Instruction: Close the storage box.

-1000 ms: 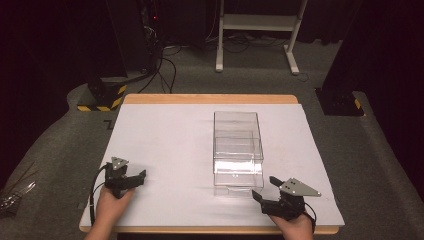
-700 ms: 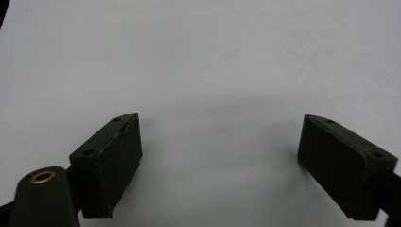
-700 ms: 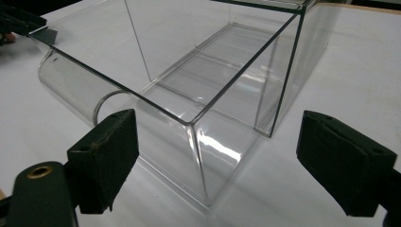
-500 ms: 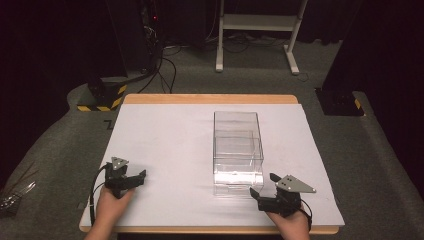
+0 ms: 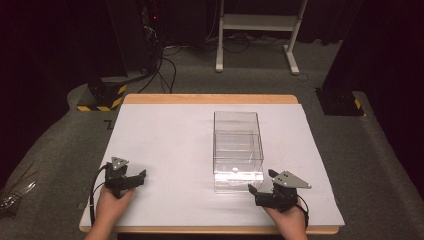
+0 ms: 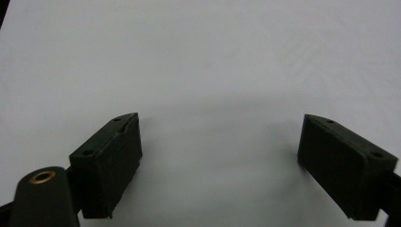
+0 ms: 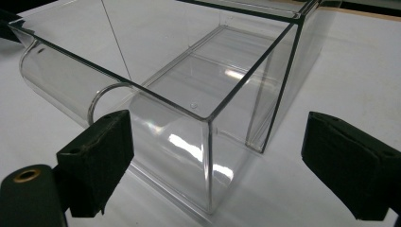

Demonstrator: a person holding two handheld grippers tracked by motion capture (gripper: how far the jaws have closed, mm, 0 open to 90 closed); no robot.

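White table sheet, dark room. Right gripper is spread wide with the clear box's near corner just ahead between its jaws. Left gripper, also wide, idles. Looks like approach; next probably closing on that wall.

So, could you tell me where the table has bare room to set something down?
The white sheet is bare left of the clear box, and in the strip right of it. It is crowded at the box's near end, by the right claw.
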